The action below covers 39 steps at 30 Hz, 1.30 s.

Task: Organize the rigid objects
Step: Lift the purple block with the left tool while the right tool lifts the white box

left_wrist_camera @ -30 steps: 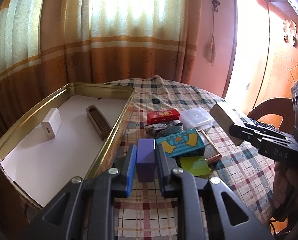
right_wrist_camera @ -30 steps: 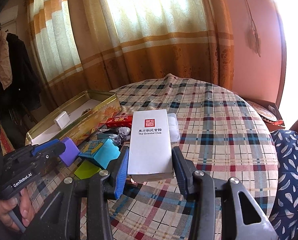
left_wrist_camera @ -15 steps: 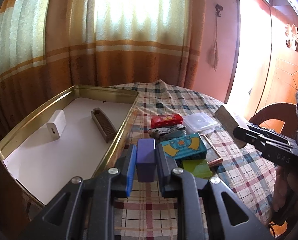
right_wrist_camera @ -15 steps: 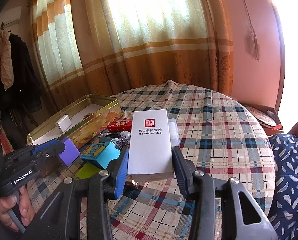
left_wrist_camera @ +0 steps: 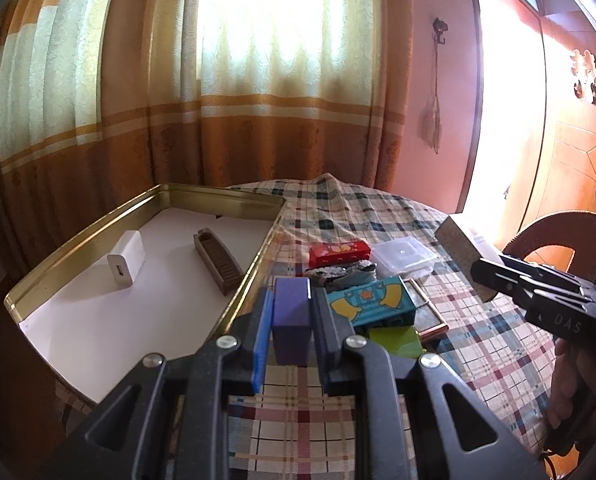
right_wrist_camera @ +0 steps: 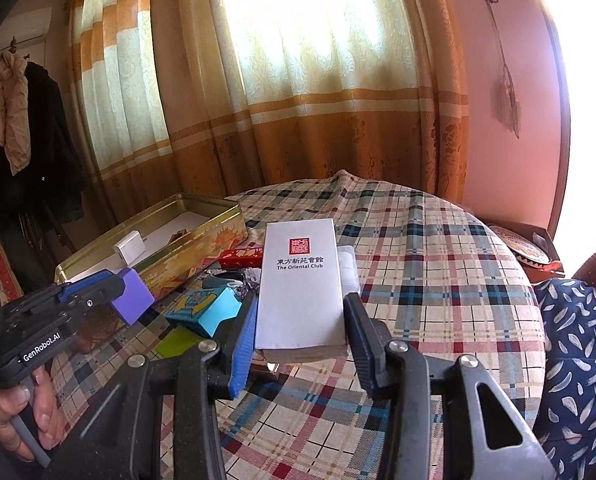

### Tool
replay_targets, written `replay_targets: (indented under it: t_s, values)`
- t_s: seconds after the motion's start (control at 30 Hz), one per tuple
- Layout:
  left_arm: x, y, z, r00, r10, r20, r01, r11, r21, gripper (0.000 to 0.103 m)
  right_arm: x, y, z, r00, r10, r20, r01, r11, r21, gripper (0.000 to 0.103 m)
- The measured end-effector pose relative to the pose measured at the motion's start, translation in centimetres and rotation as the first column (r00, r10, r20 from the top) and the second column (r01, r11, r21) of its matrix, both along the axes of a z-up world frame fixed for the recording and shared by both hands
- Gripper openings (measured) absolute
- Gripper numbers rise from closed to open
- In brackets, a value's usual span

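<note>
- Both views are tilting slightly upward since a second ago; nothing on the table is shifting.
- Left gripper (left_wrist_camera: 291,320) is clamping a matte purple block (left_wrist_camera: 291,322) beside the gold metal tin (left_wrist_camera: 77,246).
- Right gripper (right_wrist_camera: 300,332) is pinching a white cardboard box (right_wrist_camera: 301,280).
- Inside the tin are lying a white charger (left_wrist_camera: 126,258) and a ridged brown holder (left_wrist_camera: 217,266); several boxes right of the tin are waiting.

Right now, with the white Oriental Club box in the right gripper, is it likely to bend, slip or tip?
The white box looks stiff: its edges stay straight while the right gripper clamps it. Its smooth card faces may be a little slippery. The pads grip only its near end, so the long free end could sag or pivot downward if jolted.
</note>
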State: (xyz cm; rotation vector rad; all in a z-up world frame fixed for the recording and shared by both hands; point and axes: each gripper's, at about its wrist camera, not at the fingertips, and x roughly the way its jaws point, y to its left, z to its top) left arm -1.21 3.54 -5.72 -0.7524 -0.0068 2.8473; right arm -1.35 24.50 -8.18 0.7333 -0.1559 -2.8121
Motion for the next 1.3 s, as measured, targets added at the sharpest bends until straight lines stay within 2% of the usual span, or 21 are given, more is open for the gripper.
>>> replay_targets:
  t_s: [0.3, 0.67, 1.03, 1.3]
  values:
    - [0.3, -0.1, 0.1, 1.000, 0.018, -0.012, -0.017, 1.000, 0.006, 0.018, 0.4, -0.4, 0.3, 1.000, -0.001, -0.022, 0.001, 1.000, 0.017, 0.045]
    - [0.8, -0.7, 1.0, 0.997, 0.052, -0.057, -0.050, 0.998, 0.022, 0.018, 1.3, -1.5, 1.3, 0.995, 0.015, -0.097, -0.011, 0.999, 0.044, 0.045]
    - [1.0, -1.8, 1.8, 0.990, 0.103, -0.100, -0.100, 0.994, 0.032, 0.018, 1.2, -2.5, 1.2, 0.995, 0.040, -0.092, -0.035, 0.998, 0.046, 0.045]
    - [0.4, -2.9, 1.8, 0.986, 0.135, -0.099, -0.130, 0.990, 0.048, 0.018, 1.4, -3.7, 1.4, 0.993, 0.070, -0.092, -0.065, 0.996, 0.060, 0.045]
